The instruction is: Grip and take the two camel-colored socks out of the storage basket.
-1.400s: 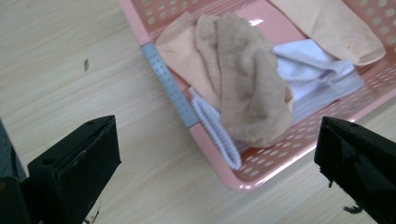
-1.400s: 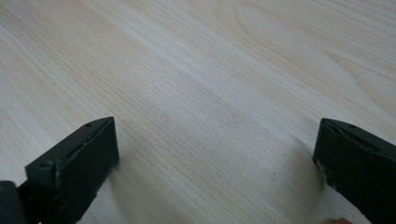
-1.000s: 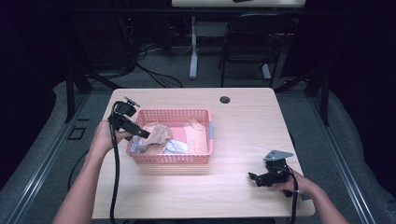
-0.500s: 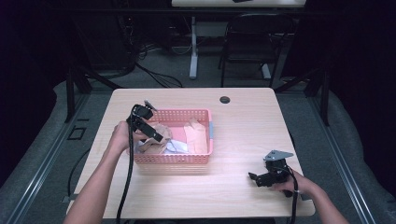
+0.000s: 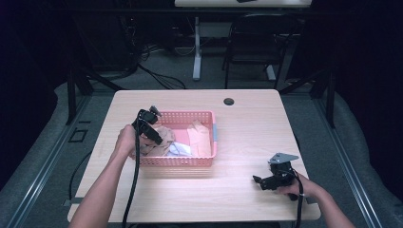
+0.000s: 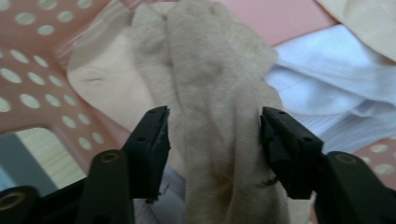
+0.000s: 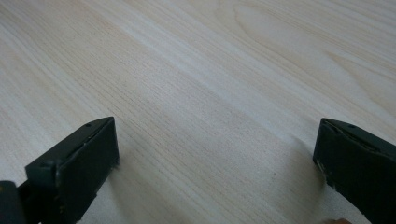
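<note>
A pink plastic basket (image 5: 190, 162) sits at the table's middle left and holds several cloths. My left gripper (image 5: 154, 135) reaches into its left end. In the left gripper view its jaws (image 6: 212, 140) stand open, one on each side of a beige knitted cloth (image 6: 215, 84) that runs up between them. A white cloth (image 6: 322, 88) lies to the right of it, and a peach cloth (image 5: 199, 137) lies farther right in the basket. My right gripper (image 5: 259, 182) rests low near the table's front right, open over bare wood (image 7: 215, 158).
The wooden table (image 5: 247, 128) has a dark round grommet (image 5: 229, 101) near its far edge. Cables trail from both grippers toward the front edge. A chair (image 5: 254, 42) and desk legs stand on the floor beyond the table.
My left gripper has moved right from the basket's left rim and down into the basket, over the beige cloth. The right gripper has stayed still.
</note>
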`<state>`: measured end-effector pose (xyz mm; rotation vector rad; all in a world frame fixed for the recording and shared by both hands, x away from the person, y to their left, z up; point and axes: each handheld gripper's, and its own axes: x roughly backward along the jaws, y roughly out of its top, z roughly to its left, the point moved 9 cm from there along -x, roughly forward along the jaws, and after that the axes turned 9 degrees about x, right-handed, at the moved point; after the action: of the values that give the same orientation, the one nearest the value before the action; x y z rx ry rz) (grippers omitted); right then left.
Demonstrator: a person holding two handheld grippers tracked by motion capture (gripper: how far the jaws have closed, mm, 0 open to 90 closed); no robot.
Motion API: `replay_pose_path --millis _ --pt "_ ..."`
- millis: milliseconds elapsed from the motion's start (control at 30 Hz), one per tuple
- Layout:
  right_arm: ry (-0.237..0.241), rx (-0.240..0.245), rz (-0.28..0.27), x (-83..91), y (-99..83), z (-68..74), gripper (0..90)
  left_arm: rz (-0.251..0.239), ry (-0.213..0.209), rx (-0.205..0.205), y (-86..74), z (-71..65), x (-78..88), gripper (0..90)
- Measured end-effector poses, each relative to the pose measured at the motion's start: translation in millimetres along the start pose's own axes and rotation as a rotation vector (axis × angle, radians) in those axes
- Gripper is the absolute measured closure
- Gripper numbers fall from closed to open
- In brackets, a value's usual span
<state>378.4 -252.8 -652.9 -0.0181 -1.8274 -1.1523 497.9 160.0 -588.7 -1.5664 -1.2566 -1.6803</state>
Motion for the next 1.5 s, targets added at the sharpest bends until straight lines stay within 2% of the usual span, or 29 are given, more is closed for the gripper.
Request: replay_pose_path --millis 133,233,367,467,567,667,767,1000,1200,1267,1433,1500 --pt "0.001 0.001 0.0 0.0 0.0 0.1 0.0 -0.012 0.025 0.014 1.2 6.3 -0.6 52.2" --pt "-0.001 0.0 0.0 0.0 0.0 0.1 0.0 0.001 0.024 0.023 0.5 8.4 -3.6 55.1" --pt "0.0 0.0 0.0 0.0 0.0 0.0 0.0 0.032 0.011 0.016 0.8 5.7 -10.8 60.4" --pt "0.0 0.0 0.0 0.0 0.0 0.0 0.0 0.057 -0.024 0.003 0.4 -0.8 -15.9 74.8" --pt "0.0 0.0 -0.001 0.1 0.0 0.0 0.0 0.062 -0.031 -0.014 1.0 -4.9 -14.4 84.6" --pt "0.0 0.001 -0.001 0.1 0.0 0.0 0.0 0.046 -0.042 -0.022 3.1 -6.9 -6.3 85.6" --pt "-0.001 0.001 -0.001 0.1 0.0 0.1 0.0 0.019 -0.03 -0.036 5.4 -6.6 3.7 85.7" --pt "0.001 -0.002 -0.007 -0.3 0.4 0.5 0.0 -0.036 -0.04 -0.044 11.8 -9.7 24.7 85.8" --pt "0.001 -0.002 -0.007 -0.3 0.4 0.5 0.0 -0.042 -0.051 -0.056 12.7 -13.4 32.9 85.8" --pt "0.0 0.002 -0.002 0.1 0.0 0.2 0.0 -0.043 -0.056 -0.049 12.6 -13.9 35.8 85.7" --pt "-0.001 0.001 -0.001 0.0 0.0 0.0 0.0 -0.082 -0.067 -0.054 14.0 -11.4 51.5 85.7" --pt "-0.001 0.0 -0.001 0.0 0.0 0.0 0.0 -0.08 -0.067 -0.055 13.0 -11.1 53.3 85.7"
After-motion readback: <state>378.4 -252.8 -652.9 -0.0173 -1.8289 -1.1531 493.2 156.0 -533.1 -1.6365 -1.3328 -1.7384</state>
